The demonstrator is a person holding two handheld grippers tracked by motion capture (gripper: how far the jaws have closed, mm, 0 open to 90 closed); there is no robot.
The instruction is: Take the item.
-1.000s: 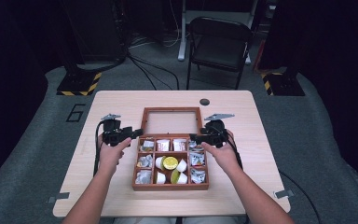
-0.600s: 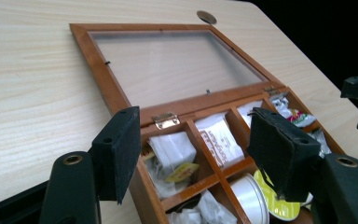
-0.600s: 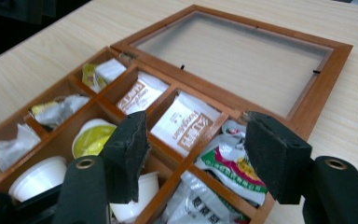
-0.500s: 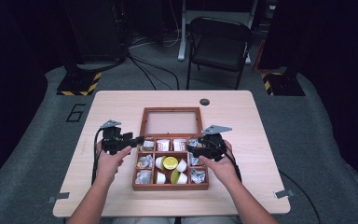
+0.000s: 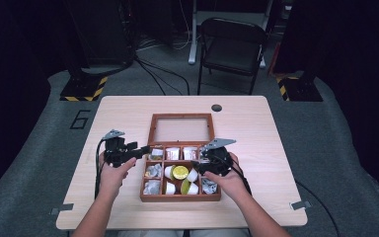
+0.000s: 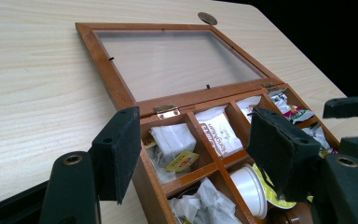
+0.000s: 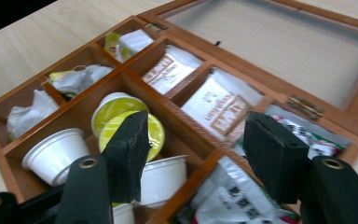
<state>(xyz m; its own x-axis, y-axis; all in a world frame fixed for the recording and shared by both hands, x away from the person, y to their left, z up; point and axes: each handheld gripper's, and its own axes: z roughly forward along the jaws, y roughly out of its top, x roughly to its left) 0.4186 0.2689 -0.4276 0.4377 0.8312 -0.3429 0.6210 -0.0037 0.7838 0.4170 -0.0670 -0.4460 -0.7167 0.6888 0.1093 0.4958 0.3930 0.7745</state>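
Brown wooden compartment box (image 5: pixel 180 196) sits mid-table, glass lid (image 6: pixel 177 60) flat open for access. Your left gripper (image 5: pixel 144 150) straddles box's far left corner, jaws part-open, empty, having just opened. Your right gripper (image 7: pixel 193 154), part-open, empty, just closing slightly, hovers over white plastic cups (image 7: pixel 56 154).

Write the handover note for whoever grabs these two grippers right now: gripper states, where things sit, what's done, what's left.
Left hand-held gripper: open, holding nothing, its jaws either side of the box's back-left corner.
Right hand-held gripper: open, jaws just closing a little, nothing between them, hovering over the box's right side.
Wooden box: in the middle of the table, glass lid laid flat open behind it. Compartments hold tea bags, white cups, a yellow-lidded cup and wrapped packets.
Done: lid opened.
Left: nothing picked up yet; the right gripper looks closest to the cups, likely the next grab.
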